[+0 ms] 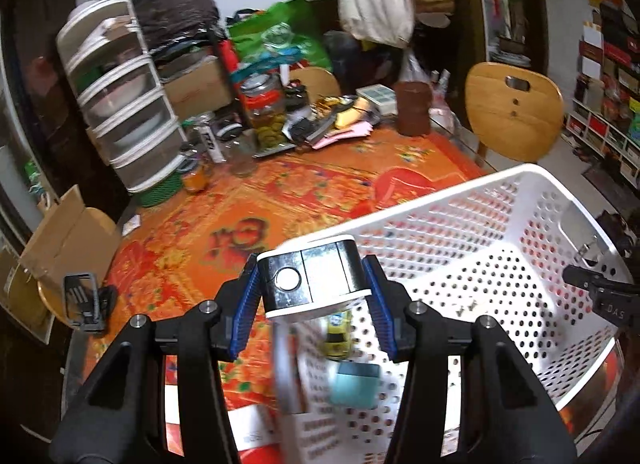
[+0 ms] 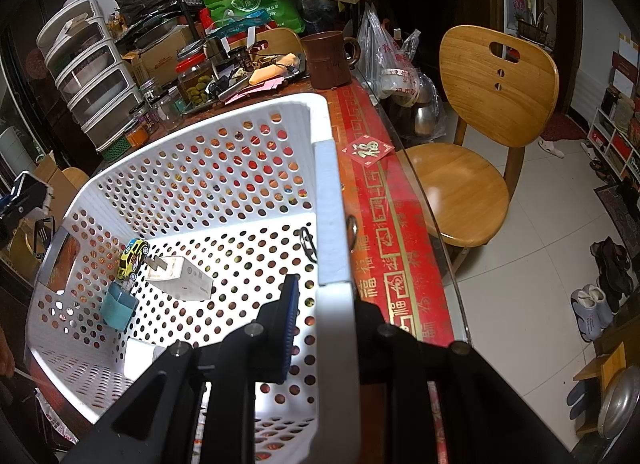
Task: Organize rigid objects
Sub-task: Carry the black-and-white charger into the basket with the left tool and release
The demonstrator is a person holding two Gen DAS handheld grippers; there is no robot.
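My left gripper (image 1: 314,288) is shut on a black and white box-shaped device (image 1: 312,276) with a round white button, held over the near rim of the white perforated basket (image 1: 520,200). Inside the basket lie a yellow toy car (image 2: 133,258), a teal rectangular case (image 2: 119,306) and a white charger plug (image 2: 180,278); the car (image 1: 338,334) and case (image 1: 354,384) show blurred below the device. My right gripper (image 2: 326,328) is shut on the basket's right rim (image 2: 332,224), one blue pad (image 2: 290,328) inside the wall.
The table has an orange-red patterned cloth (image 1: 260,204). At the back stand a white drawer unit (image 1: 124,104), a glass jar (image 1: 266,112), a brown mug (image 2: 328,60) and clutter. A wooden chair (image 2: 488,104) stands right of the table. A black phone stand (image 1: 84,300) sits left.
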